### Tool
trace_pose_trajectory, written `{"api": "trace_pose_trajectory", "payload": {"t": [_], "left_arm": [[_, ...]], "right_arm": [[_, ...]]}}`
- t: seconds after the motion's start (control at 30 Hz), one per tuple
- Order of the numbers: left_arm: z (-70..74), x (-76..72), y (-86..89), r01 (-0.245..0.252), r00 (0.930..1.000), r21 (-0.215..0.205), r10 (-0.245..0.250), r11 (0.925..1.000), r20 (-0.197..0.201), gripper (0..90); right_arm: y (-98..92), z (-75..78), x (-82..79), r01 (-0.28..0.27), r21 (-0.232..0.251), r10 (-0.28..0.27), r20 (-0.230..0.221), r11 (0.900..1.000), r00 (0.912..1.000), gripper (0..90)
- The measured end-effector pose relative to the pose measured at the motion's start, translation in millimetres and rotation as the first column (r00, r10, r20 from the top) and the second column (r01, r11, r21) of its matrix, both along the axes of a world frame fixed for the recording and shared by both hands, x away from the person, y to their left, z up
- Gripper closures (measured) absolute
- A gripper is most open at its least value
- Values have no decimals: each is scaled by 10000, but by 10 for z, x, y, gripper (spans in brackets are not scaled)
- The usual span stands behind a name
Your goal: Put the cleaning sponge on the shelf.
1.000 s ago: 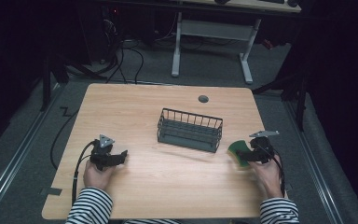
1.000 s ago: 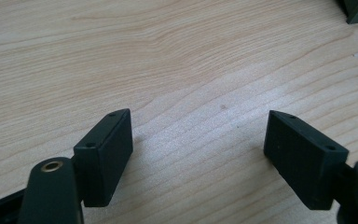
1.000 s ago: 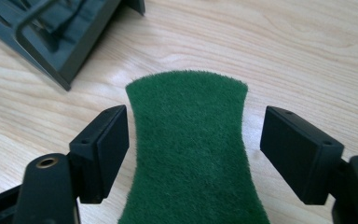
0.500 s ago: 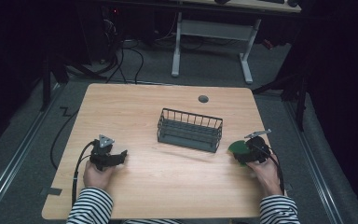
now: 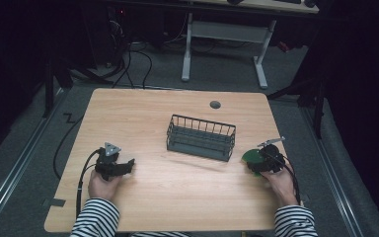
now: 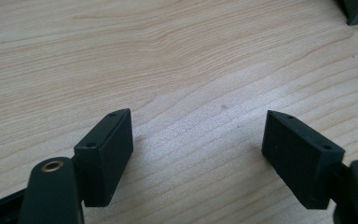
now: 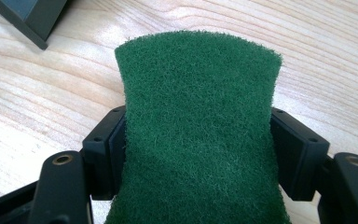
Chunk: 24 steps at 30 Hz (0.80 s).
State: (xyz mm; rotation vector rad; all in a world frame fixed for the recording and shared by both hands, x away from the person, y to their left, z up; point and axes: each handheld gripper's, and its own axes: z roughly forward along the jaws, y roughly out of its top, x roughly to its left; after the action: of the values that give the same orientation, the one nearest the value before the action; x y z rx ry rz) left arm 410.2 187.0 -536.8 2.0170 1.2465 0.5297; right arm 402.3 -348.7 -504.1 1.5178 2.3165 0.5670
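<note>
Pale wooden desk (image 5: 177, 197) with a wire basket (image 5: 201, 137) at centre. Right gripper (image 5: 262, 160) clamps a green scouring pad (image 7: 198, 130) beside it — bowed, it could slip. Left gripper (image 5: 112, 165) rests with jaws apart, empty.

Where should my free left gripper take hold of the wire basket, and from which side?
Probably the top rim wire of the basket's near long wall, coming down from above. The basket stands upright and open-topped, and the thin rim would fit between the left gripper's open jaws. The right gripper is busy holding the green scouring pad.
</note>
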Motion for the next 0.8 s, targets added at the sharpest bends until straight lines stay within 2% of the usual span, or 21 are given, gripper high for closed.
{"api": "trace_pose_trajectory", "payload": {"t": [0.07,0.2,0.33,0.5,0.8], "left_arm": [[1,0,1,8,10000,-4,-8,10000,-16,253],[0,0,0,-2,10000,7,2,10000,0,254],[0,0,-1,0,10000,5,0,10000,-1,253],[1,0,1,7,10000,4,-7,10000,-15,254],[1,0,2,-4,10000,8,4,10000,-12,256]], "right_arm": [[0,10,-5,11,-62,-11,49,10000,10000,303],[-33,43,-25,261,340,-271,287,9991,9992,305],[-29,66,-36,344,372,-358,374,9987,9987,305],[-9,92,-50,255,307,-266,366,9992,9990,305],[39,160,-84,113,490,-138,502,9987,9986,305]]}}
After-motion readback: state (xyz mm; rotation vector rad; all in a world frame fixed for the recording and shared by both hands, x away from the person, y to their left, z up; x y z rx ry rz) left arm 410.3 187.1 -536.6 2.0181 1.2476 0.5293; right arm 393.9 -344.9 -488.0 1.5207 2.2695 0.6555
